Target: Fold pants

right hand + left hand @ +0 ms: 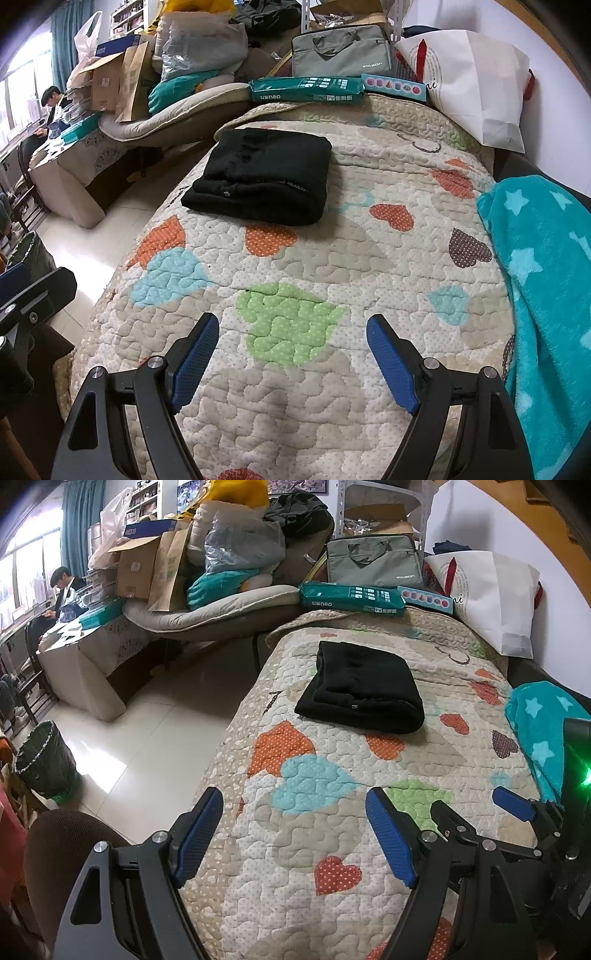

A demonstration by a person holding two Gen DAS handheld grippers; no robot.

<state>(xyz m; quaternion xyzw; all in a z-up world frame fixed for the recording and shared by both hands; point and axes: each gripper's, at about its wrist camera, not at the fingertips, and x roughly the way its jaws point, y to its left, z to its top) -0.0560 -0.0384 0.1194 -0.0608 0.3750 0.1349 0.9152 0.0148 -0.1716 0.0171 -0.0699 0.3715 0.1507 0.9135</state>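
Black pants lie folded into a compact rectangle on the heart-patterned quilt, toward its far end. My left gripper hovers open over the near part of the quilt, well short of the pants, with nothing between its blue pads. My right gripper is open too, over a green heart, also empty. In the left wrist view the right gripper shows at the right edge, beside my left one.
A teal star blanket lies along the right side. At the far end sit a green packet, a grey laptop bag and a white bag. Left of the bed are tiled floor, a dark bin and a seated person.
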